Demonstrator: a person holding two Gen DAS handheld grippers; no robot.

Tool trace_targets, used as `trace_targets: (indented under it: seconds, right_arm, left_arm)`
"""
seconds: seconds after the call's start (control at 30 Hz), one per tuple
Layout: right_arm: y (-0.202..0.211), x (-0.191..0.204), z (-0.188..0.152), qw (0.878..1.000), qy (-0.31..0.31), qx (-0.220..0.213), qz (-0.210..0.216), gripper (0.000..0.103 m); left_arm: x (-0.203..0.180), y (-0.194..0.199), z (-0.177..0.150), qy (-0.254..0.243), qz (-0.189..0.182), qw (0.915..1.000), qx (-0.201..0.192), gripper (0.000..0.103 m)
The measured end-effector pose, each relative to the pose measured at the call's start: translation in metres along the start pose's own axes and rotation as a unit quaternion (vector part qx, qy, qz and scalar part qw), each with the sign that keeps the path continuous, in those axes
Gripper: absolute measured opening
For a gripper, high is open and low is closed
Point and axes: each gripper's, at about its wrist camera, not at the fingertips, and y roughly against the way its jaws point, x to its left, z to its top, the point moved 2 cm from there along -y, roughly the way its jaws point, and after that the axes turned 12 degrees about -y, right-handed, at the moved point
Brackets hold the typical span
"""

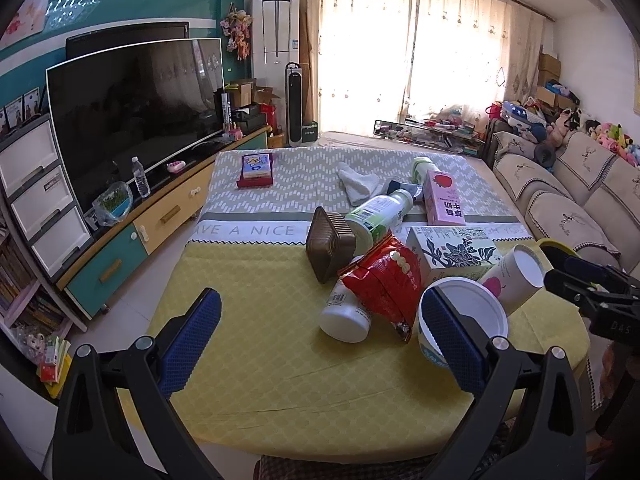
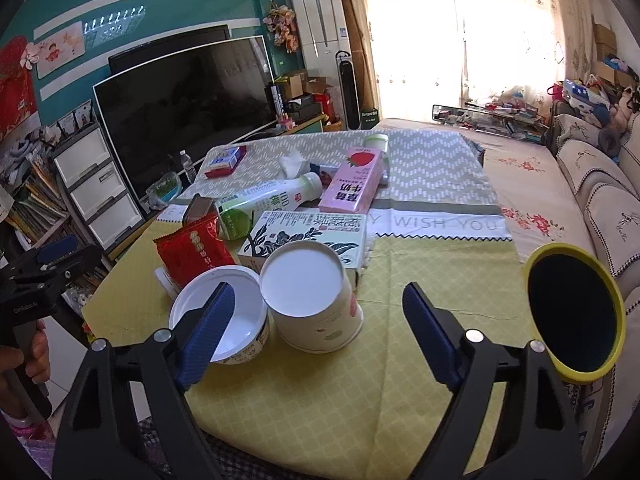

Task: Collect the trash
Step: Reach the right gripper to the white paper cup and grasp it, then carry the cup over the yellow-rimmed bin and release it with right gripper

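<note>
Trash lies piled on the yellow tablecloth (image 1: 248,360): a red snack bag (image 1: 384,280), a white bottle (image 1: 346,316), a brown tray (image 1: 328,244), a green-label bottle (image 1: 378,212), a pink milk carton (image 1: 444,198), a floral carton (image 1: 452,254), a paper cup (image 2: 312,300) on its side and a white bowl (image 2: 232,320). My left gripper (image 1: 320,332) is open and empty, just short of the pile. My right gripper (image 2: 318,328) is open and empty, with the cup between its fingers' line. A yellow-rimmed bin (image 2: 572,316) stands at the table's right edge.
A red box (image 1: 256,170) and a white cloth (image 1: 358,184) lie at the table's far end. A TV (image 1: 136,112) on its cabinet runs along the left, with drawers (image 1: 40,200). A sofa (image 1: 568,196) stands right.
</note>
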Motion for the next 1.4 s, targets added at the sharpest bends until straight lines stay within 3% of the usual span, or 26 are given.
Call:
trace_targets:
  seconds: [0.5, 0.8, 1.13, 1.23, 1.4]
  right_arm:
    - [-0.054, -0.007, 0.000, 0.999, -0.019, 0.031, -0.012, 0.060]
    - [-0.042, -0.008, 0.004, 1.000, -0.020, 0.019, -0.008, 0.056]
    - [0.002, -0.019, 0.015, 0.999, -0.031, -0.015, 0.002, 0.055]
    - [0.022, -0.043, 0.024, 0.998, -0.047, -0.044, -0.021, 0.056]
    - [0.045, -0.123, 0.044, 0.983, -0.105, -0.090, -0.117, 0.056]
  left_arm:
    - [-0.004, -0.021, -0.004, -0.002, -0.005, 0.9998, 0.017, 0.099]
    - [-0.009, -0.020, -0.004, -0.005, -0.006, 0.9999, 0.015, 0.099]
    - [-0.010, -0.014, -0.001, -0.009, -0.008, 0.9999, 0.009, 0.099]
    - [-0.011, -0.013, -0.001, -0.013, -0.010, 0.9998, 0.007, 0.099]
    - [-0.017, -0.014, 0.001, -0.020, -0.014, 0.9997, 0.009, 0.099]
